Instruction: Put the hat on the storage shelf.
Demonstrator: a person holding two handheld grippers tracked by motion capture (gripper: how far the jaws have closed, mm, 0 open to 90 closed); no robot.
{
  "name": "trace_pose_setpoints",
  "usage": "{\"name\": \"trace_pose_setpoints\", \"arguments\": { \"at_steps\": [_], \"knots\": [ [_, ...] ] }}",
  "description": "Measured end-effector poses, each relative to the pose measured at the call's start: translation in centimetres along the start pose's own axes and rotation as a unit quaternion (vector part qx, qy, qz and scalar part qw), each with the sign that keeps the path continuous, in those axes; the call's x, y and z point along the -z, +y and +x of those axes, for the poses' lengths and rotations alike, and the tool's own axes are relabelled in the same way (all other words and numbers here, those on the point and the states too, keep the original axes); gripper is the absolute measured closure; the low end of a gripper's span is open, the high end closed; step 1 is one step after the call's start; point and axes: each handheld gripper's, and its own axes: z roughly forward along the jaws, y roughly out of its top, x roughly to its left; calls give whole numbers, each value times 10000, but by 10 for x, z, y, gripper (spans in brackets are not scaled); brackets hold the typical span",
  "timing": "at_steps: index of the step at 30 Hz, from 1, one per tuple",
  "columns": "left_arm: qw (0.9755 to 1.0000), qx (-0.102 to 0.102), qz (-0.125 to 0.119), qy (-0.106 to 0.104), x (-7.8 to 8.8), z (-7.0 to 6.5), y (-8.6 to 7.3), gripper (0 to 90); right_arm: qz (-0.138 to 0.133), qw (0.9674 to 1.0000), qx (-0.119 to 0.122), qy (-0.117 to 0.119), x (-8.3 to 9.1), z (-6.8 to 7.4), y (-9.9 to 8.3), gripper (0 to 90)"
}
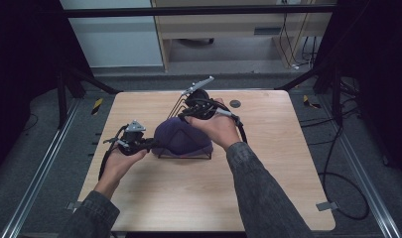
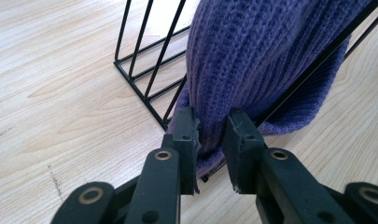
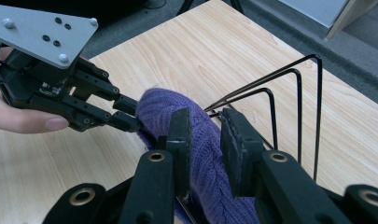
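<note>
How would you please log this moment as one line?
left gripper: pinching purple knit hat edge | right gripper: pinching hat top | hat: draped over wire rack | table

Light wooden table [image 1: 268, 193] bearing black wire rack [image 1: 188, 154], dark disc [image 1: 235, 103]

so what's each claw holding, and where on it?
Left claw pinches the purple knit hat at its lower edge, by the wire rack. Right claw straddles its top fold; grip cannot be told.

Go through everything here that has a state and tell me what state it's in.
Hat: draped over the rack, pinched at both sides.
Rack: upright on the table.
Left gripper: shut on the hat's edge.
Right gripper: shut on the hat.
</note>
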Motion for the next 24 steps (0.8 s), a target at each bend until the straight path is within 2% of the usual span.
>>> {"name": "trace_pose_setpoints", "arguments": {
  "at_steps": [12, 14, 17, 21, 23, 24],
  "knots": [
    [10000, 88, -5, -5, 1, 2, -7, 743, 4, 10000, -2, -28, 1, -1, -4, 727],
    [9999, 144, -53, -57, 2, 2, -7, 741, 31, 10000, 26, -21, 0, -1, -4, 722],
    [9999, 123, -101, -43, 4, 2, -7, 735, 58, 10000, 73, -25, 0, 0, -5, 714],
    [9997, 131, -220, -2, 10, 2, -5, 697, 65, 9999, 88, -88, 2, 1, -7, 675],
    [9995, 135, -296, 8, 13, 1, -4, 653, 65, 9999, 72, -135, 3, 1, -7, 653],
    [9993, 158, -346, 52, 17, 0, -3, 599, 67, 9998, 62, -162, 5, 0, -8, 636]
  ]
}}
